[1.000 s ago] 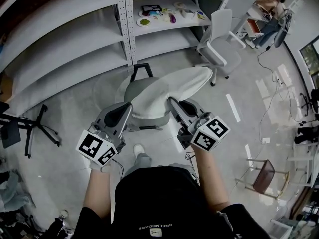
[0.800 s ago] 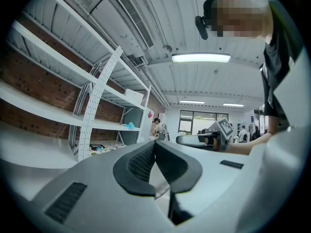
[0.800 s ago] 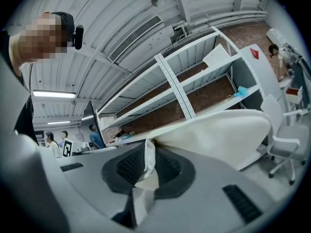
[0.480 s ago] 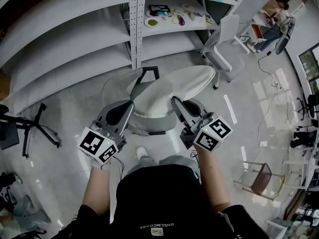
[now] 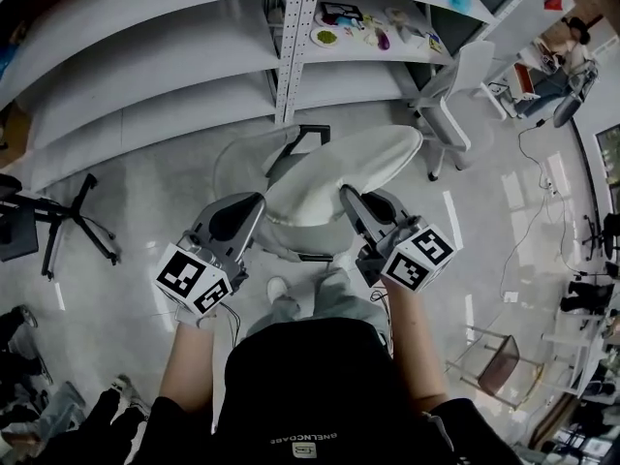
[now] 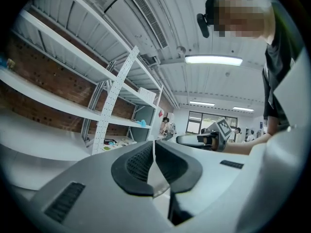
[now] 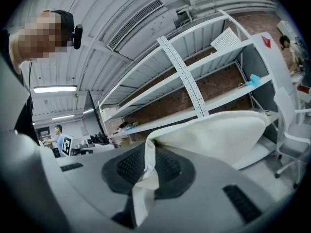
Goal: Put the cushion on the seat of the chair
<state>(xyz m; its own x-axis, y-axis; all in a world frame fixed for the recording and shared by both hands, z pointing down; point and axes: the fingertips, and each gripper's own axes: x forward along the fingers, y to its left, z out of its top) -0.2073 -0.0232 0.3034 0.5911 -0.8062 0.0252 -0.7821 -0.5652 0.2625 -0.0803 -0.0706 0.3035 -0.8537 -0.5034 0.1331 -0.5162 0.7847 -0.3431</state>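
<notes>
Both grippers have carried the cushion [image 5: 334, 177] farther toward the shelves [image 5: 145, 85]. It now hangs over the chair [image 5: 240, 163] seat, not yet laid down. The left gripper [image 5: 254, 204] pinches the thin near-left hem, and the right gripper [image 5: 347, 198] clamps bunched fabric at the near right. Lowering looks next.

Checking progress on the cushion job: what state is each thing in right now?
cushion: held up by its near edge, over the chair.
left gripper: shut on the cushion's near left corner.
right gripper: shut on the cushion's near right corner.
chair: upright, seat partly hidden beneath the cushion.
white office chair: upright, empty, beside the shelving.
</notes>
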